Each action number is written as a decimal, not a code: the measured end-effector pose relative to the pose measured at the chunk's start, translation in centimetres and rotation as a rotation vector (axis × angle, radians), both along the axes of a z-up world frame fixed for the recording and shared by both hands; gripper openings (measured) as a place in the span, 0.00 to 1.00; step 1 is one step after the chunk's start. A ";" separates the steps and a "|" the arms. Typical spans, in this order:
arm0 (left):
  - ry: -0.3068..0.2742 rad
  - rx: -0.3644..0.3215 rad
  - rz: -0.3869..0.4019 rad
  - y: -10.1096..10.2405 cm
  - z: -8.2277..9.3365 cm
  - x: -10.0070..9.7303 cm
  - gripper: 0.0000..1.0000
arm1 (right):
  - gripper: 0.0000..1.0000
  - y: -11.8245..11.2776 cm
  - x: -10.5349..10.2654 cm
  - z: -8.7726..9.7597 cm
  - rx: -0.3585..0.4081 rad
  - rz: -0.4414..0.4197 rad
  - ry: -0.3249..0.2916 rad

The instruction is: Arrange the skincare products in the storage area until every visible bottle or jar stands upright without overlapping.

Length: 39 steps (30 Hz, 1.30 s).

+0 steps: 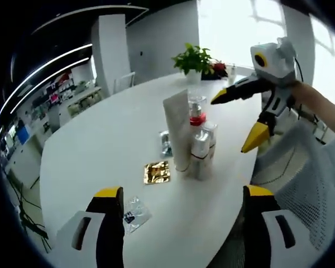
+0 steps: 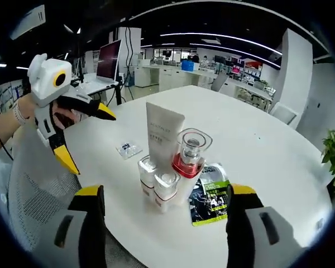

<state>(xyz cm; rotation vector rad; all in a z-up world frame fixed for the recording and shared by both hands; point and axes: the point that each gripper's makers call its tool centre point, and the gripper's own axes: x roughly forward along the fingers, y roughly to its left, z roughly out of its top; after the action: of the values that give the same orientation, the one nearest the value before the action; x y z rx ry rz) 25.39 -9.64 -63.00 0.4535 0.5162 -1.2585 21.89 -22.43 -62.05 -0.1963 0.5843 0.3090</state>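
Left gripper (image 1: 178, 206) at 6 o'clock: jaws spread, empty. Ahead at centre: skincare cluster upright on white table (image 1: 100, 151), tall tube (image 1: 177, 129), small bottles (image 1: 201, 151) touching. Right gripper (image 1: 234, 120) at 2 o'clock: jaws spread, empty.

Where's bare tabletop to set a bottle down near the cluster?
Free: the white round table beyond the clear red-collared bottle, toward the green potted plant. Crowded: tall white tube, two small white bottles, dark green sachet, gold foil sachet.
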 end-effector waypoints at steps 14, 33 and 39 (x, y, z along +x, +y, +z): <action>0.005 0.020 -0.011 0.2 -0.5 0.1 0.97 | 1.00 -0.9 0.1 0.1 0.016 -0.017 -0.015; 0.035 0.010 0.016 0.6 -1.1 0.3 0.97 | 0.98 -6.3 -0.5 -4.1 0.051 -0.128 0.068; 0.052 0.008 0.023 0.6 -1.4 0.1 0.97 | 0.97 -7.8 -0.5 -5.8 0.042 -0.147 0.102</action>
<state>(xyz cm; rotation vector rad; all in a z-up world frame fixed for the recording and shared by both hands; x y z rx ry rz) 25.53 -9.03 -64.40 0.4217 0.5689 -1.2490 21.42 -30.19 -67.89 -0.0968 0.6884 0.1897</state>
